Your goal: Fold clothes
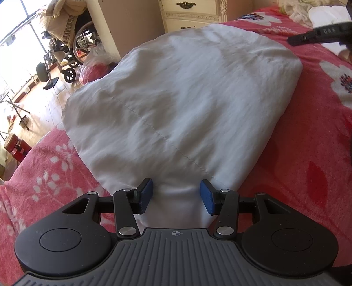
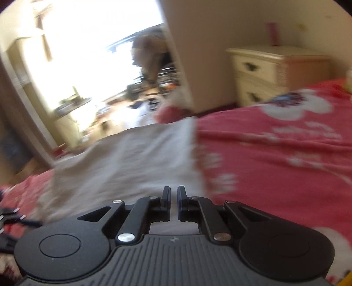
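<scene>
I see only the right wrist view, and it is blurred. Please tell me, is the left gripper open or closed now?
Observer: The left gripper is open. Its blue pads stand on either side of the near end of the white garment.
Operator: Does the garment lie flat?
Observer: Mostly. It is spread on the red floral blanket, with soft wrinkles and a stitched seam running across it.
Operator: Is anything else on the bed?
Observer: Other white cloth lies at the far corner, apart from the garment.
</scene>
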The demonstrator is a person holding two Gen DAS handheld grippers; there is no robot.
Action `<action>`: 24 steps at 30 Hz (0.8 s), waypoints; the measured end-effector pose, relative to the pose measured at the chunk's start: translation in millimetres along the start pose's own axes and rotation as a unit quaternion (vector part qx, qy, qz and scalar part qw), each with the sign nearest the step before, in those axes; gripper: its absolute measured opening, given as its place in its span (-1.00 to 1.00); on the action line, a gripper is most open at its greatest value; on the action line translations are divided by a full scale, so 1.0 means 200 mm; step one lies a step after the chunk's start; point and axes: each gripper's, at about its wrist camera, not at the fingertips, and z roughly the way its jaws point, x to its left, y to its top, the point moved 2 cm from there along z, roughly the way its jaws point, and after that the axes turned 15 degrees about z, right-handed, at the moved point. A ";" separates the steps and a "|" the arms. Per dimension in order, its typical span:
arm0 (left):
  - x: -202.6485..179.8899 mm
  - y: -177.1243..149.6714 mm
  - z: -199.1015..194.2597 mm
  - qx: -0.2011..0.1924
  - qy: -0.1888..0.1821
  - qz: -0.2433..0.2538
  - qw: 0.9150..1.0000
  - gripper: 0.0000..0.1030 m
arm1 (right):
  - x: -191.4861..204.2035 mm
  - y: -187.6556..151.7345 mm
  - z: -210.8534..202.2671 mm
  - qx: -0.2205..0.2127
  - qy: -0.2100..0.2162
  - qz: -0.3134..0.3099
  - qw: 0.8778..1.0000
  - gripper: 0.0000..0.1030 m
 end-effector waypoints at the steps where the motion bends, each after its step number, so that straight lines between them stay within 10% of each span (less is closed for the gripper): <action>1: 0.00 0.00 0.00 0.001 0.001 -0.001 1.000 -0.05 | 0.04 -0.02 0.02 0.013 0.015 -0.015 1.000 -0.90; 13: 0.11 -0.08 -0.12 0.014 0.057 -0.036 0.998 0.02 | -0.13 -0.02 -0.06 -0.001 -0.081 0.009 0.997 -0.89; 24: -0.02 0.04 -0.07 -0.046 0.012 -0.017 0.999 0.03 | 0.47 -0.30 0.18 0.101 0.084 -0.154 0.979 -0.89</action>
